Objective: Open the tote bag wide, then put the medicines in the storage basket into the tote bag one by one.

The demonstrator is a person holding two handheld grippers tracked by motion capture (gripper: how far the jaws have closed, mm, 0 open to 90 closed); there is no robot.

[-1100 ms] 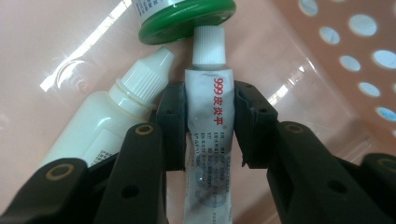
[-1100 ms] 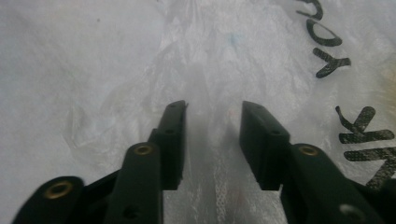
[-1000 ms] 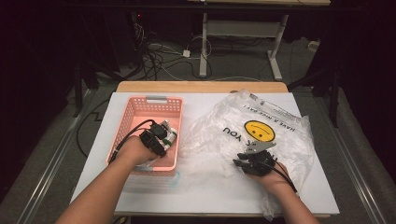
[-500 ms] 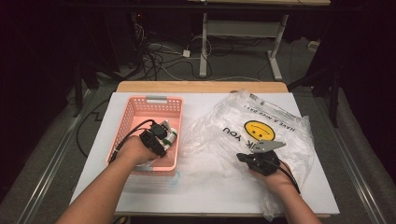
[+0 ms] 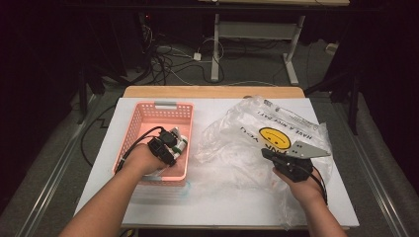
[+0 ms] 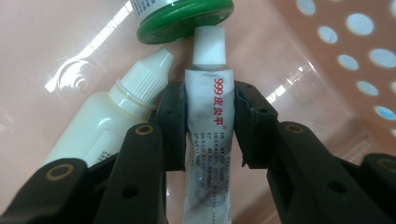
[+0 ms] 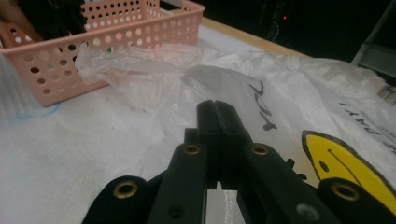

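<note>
Left tongs (image 6: 208,122) pinch the white ointment tube (image 6: 207,135) inside the pink plastic basket (image 5: 146,117); right tongs (image 7: 218,122), pressed together, hold the clear smiley-face plastic bag (image 5: 276,131). Next: lift the tube toward the bag.

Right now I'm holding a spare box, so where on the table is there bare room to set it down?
Bare table runs along the near edge, between the pink basket and the person's right forearm. The right half is crowded by the crumpled plastic bag. The basket floor by the tube and white bottle is cramped.
</note>
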